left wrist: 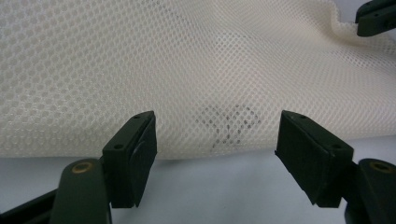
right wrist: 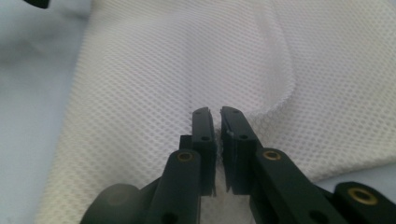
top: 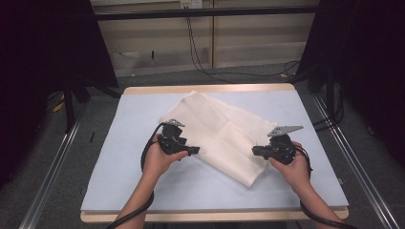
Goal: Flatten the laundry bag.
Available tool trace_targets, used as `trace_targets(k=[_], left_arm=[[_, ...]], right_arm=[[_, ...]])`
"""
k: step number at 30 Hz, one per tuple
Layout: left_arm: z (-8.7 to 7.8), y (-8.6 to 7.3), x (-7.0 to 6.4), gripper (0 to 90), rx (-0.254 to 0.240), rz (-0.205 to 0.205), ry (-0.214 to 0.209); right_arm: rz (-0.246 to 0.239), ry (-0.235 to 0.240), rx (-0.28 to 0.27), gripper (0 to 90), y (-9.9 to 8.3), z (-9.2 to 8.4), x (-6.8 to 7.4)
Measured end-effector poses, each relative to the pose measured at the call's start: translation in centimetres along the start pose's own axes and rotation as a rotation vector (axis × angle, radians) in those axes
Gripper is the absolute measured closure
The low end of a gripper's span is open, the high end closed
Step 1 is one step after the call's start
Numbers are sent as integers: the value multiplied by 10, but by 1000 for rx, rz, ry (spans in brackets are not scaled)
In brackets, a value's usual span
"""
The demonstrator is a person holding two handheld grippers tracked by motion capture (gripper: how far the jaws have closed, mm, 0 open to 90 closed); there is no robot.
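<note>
Lying across the middle of the table (top: 119, 191), a cream mesh cloth (top: 224, 138) runs diagonally from the upper centre of the high view down toward the lower right, on a pale blue cover. It appears folded, with a seam crossing its middle.

At the cloth's left edge in the high view, the left tool (top: 193, 150) is held in the person's left hand (top: 160, 160), its tip pointing right at the fabric. In the left gripper view the left tool (left wrist: 215, 154) has its jaws standing wide apart, released, with the near edge of the mesh cloth (left wrist: 187, 70) lying just beyond and between them; the pads do not press on it. A faint grey mark shows through the weave between the jaws.

At the cloth's right edge, the right tool (top: 255, 150) is held in the right hand (top: 293, 169) and points left. In the right gripper view the right tool (right wrist: 218, 116) has its jaws nearly together, a narrow gap between them, with a raised fold of the mesh cloth (right wrist: 154, 70) at their tips. Whether they still pinch the fabric cannot be told for sure; a thin bit of mesh seems caught there.
</note>
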State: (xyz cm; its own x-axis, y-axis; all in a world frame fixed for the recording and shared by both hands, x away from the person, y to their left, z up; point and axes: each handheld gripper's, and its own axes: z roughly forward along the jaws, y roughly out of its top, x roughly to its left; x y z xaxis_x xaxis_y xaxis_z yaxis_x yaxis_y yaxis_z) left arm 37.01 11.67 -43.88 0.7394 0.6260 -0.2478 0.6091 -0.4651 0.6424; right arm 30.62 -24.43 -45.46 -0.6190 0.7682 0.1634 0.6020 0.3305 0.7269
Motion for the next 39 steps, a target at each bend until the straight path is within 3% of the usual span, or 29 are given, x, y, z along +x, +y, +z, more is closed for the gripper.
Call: trace_targets(k=[2,4,5,6,8,10,11,12,13,14,15,17,20,26,27,34,39], left_arm=[[1,0,0,289,0,0,-5],[6,1,-3,310,13,-9,-29],[6,1,-4,323,22,-10,-31],[6,1,-3,328,38,9,-36],[7,1,-5,345,30,8,-41],[6,1,-6,344,23,2,-34],[6,1,-6,344,27,1,-34],[6,0,-5,345,27,7,-39],[6,0,-5,344,32,11,-39],[6,0,-5,344,32,11,-39],[6,0,-5,343,31,12,-35],[6,0,-7,343,22,8,-35],[7,1,-8,337,22,12,-35],[8,3,-11,335,22,19,-38],[8,5,-13,335,8,6,-40],[7,15,-18,327,-6,3,-55],[20,27,-30,307,7,-4,-76]], right_arm=[[21,-39,9,782,-2,2,-5],[47,-64,-3,672,-3,2,-9],[56,-110,11,629,-3,4,-13],[51,-124,20,629,-4,5,-16],[62,-150,37,578,-8,10,-25],[100,-90,29,620,-10,11,-30],[108,-84,27,631,-11,12,-32],[112,-81,32,682,-12,13,-32],[123,-63,46,791,-12,14,-33],[123,-63,46,791,-12,14,-33],[117,-29,49,854,-9,13,-33],[94,-32,43,862,-4,10,-28],[58,6,14,866,3,5,-19],[-84,65,-24,867,20,0,14],[-104,71,-21,866,21,1,19],[-194,95,1,866,12,13,44],[-249,97,20,866,3,23,55]])
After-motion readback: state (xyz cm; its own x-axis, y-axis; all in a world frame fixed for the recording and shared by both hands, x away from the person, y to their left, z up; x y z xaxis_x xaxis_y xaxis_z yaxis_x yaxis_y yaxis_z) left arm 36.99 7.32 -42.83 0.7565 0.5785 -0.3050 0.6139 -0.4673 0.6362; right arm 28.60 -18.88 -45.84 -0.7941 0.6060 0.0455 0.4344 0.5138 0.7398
